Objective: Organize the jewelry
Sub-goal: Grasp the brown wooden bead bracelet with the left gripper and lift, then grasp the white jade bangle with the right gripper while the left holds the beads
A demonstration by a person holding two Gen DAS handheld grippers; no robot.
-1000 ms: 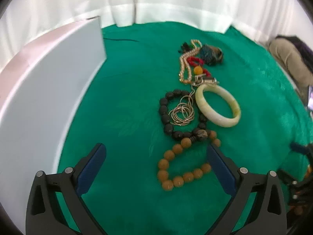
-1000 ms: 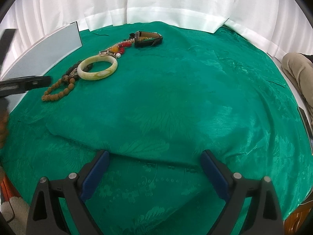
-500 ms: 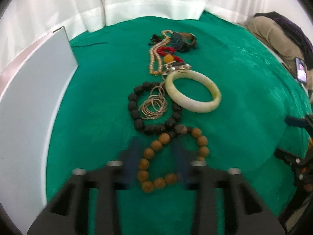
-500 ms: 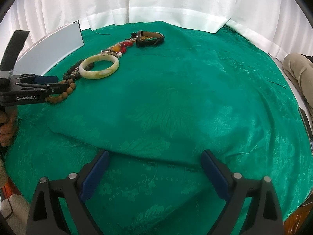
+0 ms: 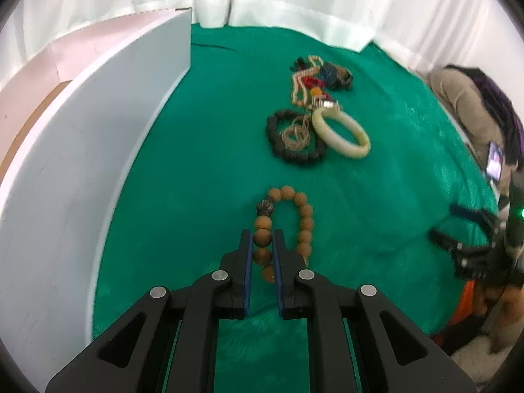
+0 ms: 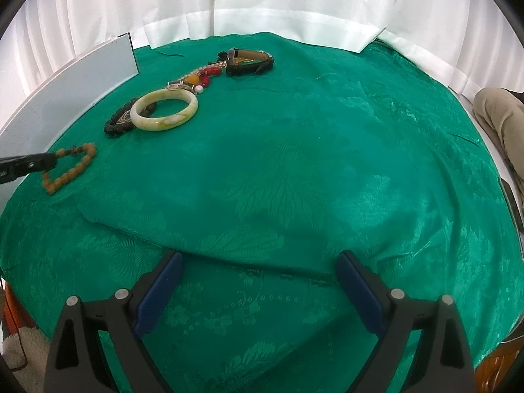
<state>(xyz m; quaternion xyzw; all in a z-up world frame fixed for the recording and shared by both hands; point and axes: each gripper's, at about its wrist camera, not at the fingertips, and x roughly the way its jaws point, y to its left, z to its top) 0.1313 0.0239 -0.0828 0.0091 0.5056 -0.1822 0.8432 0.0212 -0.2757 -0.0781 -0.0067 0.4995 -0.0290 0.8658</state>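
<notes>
Left gripper (image 5: pixel 262 245) angled steeply down toward the green cloth (image 5: pixel 203 163) on the bench, fingers (image 5: pixel 246 262) clamped on the brown wooden bead bracelet (image 5: pixel 306 222): two beads pinched between the blue pads, rest of the loop trailing ahead and to the right over the cloth. Same grip seen from the right wrist view at the far left edge, black finger tips on the bracelet (image 6: pixel 70 167), loop stretched into a triangle; cannot tell from here whether lifted or dragging. Just left of it, a tall white box wall (image 5: pixel 82 170). Farther up the cloth, well apart from the bracelet: black bead bracelet (image 5: pixel 281 137) with thin metal bangles (image 5: pixel 296 132) lying inside it, pale jade bangle (image 5: pixel 340 134) touching its right side, then a tangle of pearl and red strands (image 5: pixel 308 82). Right gripper (image 6: pixel 258 281) tilted down over bare cloth, fingers (image 6: pixel 160 288) wide apart, nothing between them.
</notes>
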